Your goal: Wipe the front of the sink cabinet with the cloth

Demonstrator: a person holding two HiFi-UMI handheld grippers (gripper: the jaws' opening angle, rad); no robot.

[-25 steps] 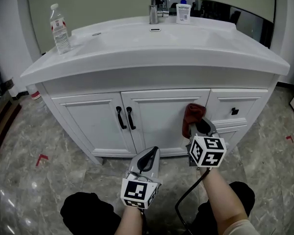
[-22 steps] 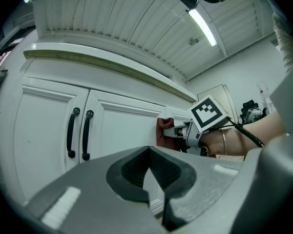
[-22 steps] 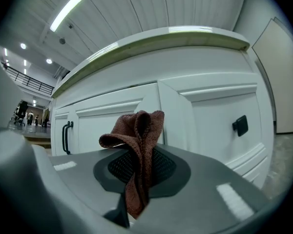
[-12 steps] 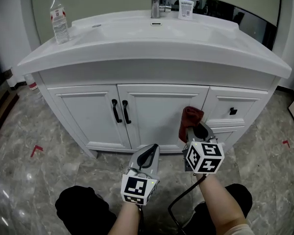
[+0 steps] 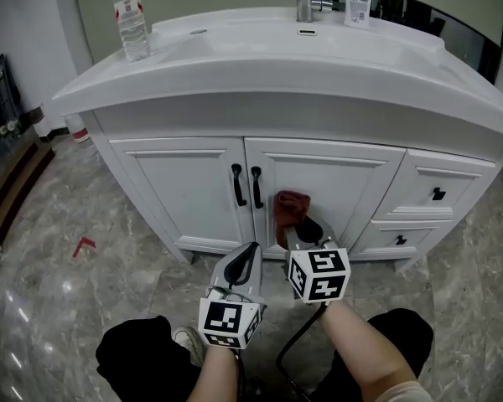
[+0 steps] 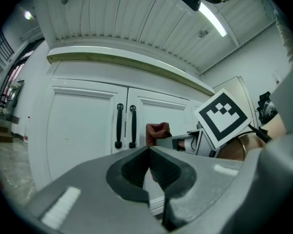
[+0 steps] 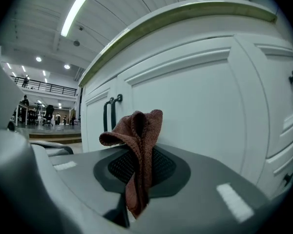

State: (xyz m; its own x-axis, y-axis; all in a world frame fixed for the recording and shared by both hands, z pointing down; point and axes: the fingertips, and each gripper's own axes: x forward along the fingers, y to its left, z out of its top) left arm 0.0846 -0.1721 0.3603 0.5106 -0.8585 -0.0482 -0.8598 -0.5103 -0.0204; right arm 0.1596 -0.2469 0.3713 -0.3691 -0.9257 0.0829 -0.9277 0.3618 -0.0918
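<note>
- The right gripper point(image 5: 304, 227) has its jaws clamped on the cloth point(image 5: 291, 208). The red-brown fabric is pinched through its middle, so a loose bunch stands out beyond the jaw tips as the wiping face.
- In the right gripper view, the cloth point(image 7: 136, 135) folds upward out of the right gripper point(image 7: 136, 168), and a short tail hangs below the pads.
- The cloth sits at the lower half of the right door point(image 5: 335, 187) of the sink cabinet point(image 5: 184, 182), near that door's handle-side edge and just right of the handles point(image 5: 246, 186). Contact with the panel looks likely but cannot be confirmed.
- The right forearm extends straight forward from the person and is held low. This pose points the jaws squarely at the door, which suits pressing the bunch flat on the panel.
- The left gripper point(image 5: 250, 256) has its jaws closed together with nothing between them, as the left gripper view point(image 6: 147, 165) shows. It sits low before the cabinet's bottom edge, just left of the right gripper, apparently parked clear of the wiping path.
- Judgement: wiping is under way on the centre doors.
</note>
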